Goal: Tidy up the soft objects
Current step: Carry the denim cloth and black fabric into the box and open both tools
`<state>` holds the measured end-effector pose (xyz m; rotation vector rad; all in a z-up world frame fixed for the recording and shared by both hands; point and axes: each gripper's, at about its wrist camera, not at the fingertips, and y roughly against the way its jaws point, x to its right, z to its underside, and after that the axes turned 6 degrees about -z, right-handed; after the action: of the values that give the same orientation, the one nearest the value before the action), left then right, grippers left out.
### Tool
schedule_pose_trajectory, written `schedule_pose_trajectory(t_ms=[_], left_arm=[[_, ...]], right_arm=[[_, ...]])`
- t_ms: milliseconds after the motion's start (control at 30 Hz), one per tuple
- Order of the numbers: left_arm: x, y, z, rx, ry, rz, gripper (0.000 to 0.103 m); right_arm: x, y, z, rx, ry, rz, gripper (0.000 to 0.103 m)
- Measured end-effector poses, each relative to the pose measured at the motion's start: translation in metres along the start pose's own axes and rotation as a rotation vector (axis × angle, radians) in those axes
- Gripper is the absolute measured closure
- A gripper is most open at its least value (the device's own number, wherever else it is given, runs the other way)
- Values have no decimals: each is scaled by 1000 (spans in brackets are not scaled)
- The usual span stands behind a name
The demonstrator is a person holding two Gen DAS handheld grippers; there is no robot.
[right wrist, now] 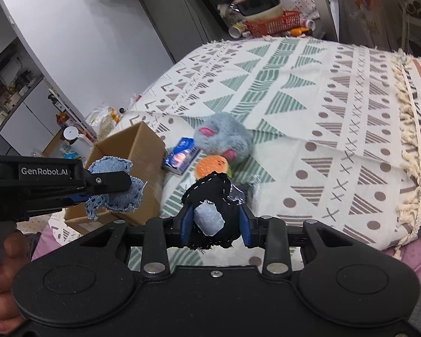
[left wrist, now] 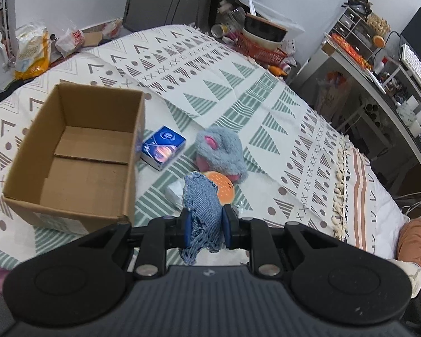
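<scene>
My left gripper (left wrist: 205, 224) is shut on a frayed blue denim soft piece (left wrist: 202, 205), held above the bed right of the open cardboard box (left wrist: 70, 154). In the right wrist view the left gripper (right wrist: 109, 193) with the denim piece (right wrist: 118, 193) is at the left, near the box (right wrist: 137, 151). My right gripper (right wrist: 214, 224) is shut on a black stitched soft piece with a grey patch (right wrist: 213, 210). A grey plush toy (left wrist: 221, 151) (right wrist: 224, 137) and an orange burger-shaped toy (left wrist: 223, 189) (right wrist: 213, 165) lie on the bed ahead.
A small blue carton (left wrist: 164, 147) (right wrist: 181, 156) lies beside the box. The patterned bedspread (left wrist: 266, 106) has a fringed edge at the right. Clutter, a red basket (left wrist: 261, 52) and shelves (left wrist: 379, 64) stand beyond the bed.
</scene>
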<state>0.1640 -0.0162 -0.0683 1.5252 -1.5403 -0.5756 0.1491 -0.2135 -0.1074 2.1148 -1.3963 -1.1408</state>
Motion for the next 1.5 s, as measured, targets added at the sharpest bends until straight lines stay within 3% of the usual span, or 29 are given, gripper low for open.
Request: schedule_pose_trajectory(t_ms=[733,1500], left_arm=[[-72,22,-18,65,67,-76,82],[-147,-16,-35,-2,181,-129,82]], right_arm=[[-67,-31,-16,24,96,15,69],[-127,-93,-27,-45,132,-51,69]])
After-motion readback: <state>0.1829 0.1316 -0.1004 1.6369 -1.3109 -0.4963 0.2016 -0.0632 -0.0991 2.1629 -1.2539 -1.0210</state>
